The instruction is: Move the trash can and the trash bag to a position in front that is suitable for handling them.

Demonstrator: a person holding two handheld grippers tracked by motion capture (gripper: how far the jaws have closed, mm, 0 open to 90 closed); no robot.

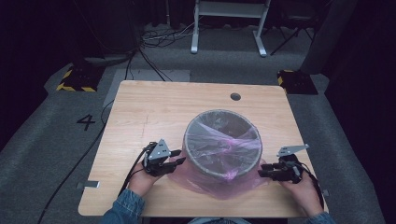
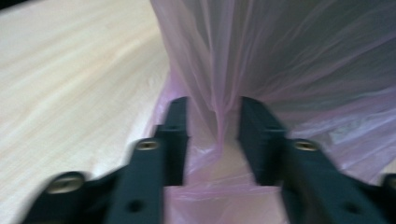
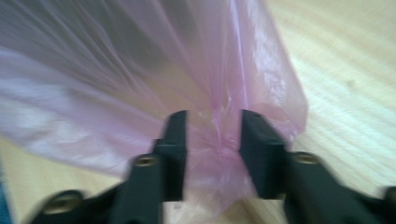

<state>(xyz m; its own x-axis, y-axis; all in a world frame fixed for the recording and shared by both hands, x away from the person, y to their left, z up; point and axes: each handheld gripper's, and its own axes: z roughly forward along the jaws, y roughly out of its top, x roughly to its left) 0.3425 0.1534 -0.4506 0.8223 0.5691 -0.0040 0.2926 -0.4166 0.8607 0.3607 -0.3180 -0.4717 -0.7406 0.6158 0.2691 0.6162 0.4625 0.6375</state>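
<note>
On the wooden table (image 1: 140, 107), the left gripper (image 1: 176, 157) stands part open, a fold of the pink bag (image 1: 224, 144) loose between its jaws. The bag lines the round bin (image 1: 189, 140) at centre. The right gripper (image 1: 264, 171) is likewise part open around the bag's far skirt.

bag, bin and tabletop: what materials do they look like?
Bag: thin pink plastic film, see-through and glossy; it creases and bunches in folds between the left gripper jaws.
Bin: round with a grey rim; the film covers it, so its material is unclear.
Tabletop: light wood grain, matte; probably laminate or veneer.
</note>
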